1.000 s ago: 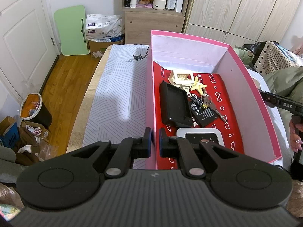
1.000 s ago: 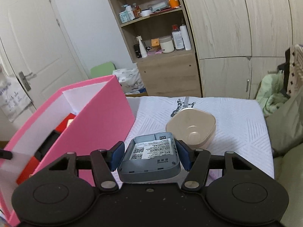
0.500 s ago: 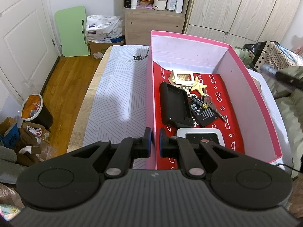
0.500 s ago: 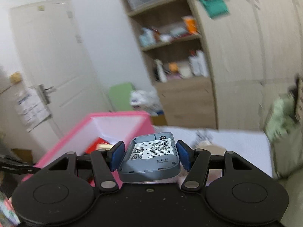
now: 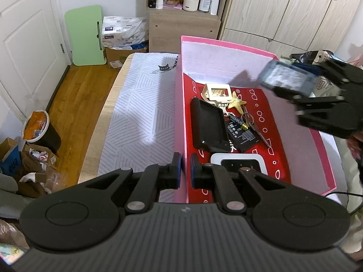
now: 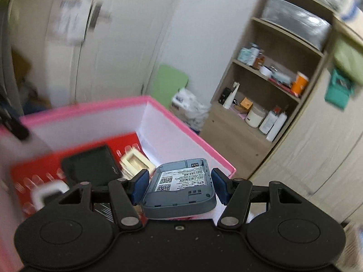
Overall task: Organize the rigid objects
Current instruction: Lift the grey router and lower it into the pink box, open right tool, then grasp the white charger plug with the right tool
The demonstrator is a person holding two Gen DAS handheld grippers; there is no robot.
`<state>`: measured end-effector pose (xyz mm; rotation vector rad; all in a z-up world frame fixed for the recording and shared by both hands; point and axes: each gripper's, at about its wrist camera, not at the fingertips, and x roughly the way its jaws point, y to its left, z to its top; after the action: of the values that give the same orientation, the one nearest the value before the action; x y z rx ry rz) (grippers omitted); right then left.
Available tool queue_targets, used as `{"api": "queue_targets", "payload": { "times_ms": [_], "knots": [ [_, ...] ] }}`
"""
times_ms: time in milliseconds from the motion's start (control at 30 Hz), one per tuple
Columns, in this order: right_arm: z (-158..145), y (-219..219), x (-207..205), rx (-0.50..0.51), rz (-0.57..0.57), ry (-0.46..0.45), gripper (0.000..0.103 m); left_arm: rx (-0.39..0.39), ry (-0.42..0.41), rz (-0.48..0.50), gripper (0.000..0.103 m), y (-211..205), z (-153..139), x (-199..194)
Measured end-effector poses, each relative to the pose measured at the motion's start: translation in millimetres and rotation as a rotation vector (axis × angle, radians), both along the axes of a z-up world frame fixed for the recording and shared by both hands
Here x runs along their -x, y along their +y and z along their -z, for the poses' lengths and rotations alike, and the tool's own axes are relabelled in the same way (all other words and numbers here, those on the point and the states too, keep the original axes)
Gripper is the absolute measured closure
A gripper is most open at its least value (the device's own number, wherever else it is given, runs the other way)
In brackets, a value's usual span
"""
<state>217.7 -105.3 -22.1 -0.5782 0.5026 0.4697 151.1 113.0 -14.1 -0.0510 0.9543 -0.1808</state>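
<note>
L gripper (image 5: 183, 167) is clamped on the pink box (image 5: 180, 104) near wall. R gripper (image 6: 179, 184) grips the grey device shell (image 6: 181, 189), label up, over the box's far-right rim, prob. above it; blurred.

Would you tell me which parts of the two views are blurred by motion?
Left wrist view: only the right tongs and their grey device smear; the pink box is sharp. Right wrist view: the background and box contents streak, while the device stays crisp.
</note>
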Motion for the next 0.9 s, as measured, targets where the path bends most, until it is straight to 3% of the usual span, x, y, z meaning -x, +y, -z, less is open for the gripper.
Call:
{"api": "queue_targets", "payload": {
  "times_ms": [200, 400, 500, 700, 800, 900],
  "knots": [
    [25.9, 22.4, -27.5, 0.165, -0.022, 0.078, 0.038, 0.000, 0.003, 0.005, 0.096, 0.0, -0.3, 0.1],
    [37.4, 25.9, -35.6, 0.214, -0.017, 0.130, 0.038, 0.006, 0.002, 0.007, 0.096, 0.8, -0.3, -0.6],
    [23.6, 17.1, -26.8, 0.122, -0.040, 0.128, 0.029, 0.027, 0.007, 0.008, 0.096, 4.7, 0.5, -2.3],
    [-20.3, -28.0, 1.6, -0.124, -0.007, 0.054, 0.027, 0.018, 0.013, 0.018, 0.096, 3.6, 0.8, -3.8],
    [-29.1, -55.9, 23.8, -0.229, -0.016, -0.003, 0.027, 0.020, 0.015, 0.014, 0.096, 3.1, 1.4, -5.3],
    [-23.5, -84.2, 42.2, -0.303, 0.057, -0.005, 0.027, 0.033, 0.022, 0.005, 0.096, 5.2, 2.4, -6.7]
  ]
}}
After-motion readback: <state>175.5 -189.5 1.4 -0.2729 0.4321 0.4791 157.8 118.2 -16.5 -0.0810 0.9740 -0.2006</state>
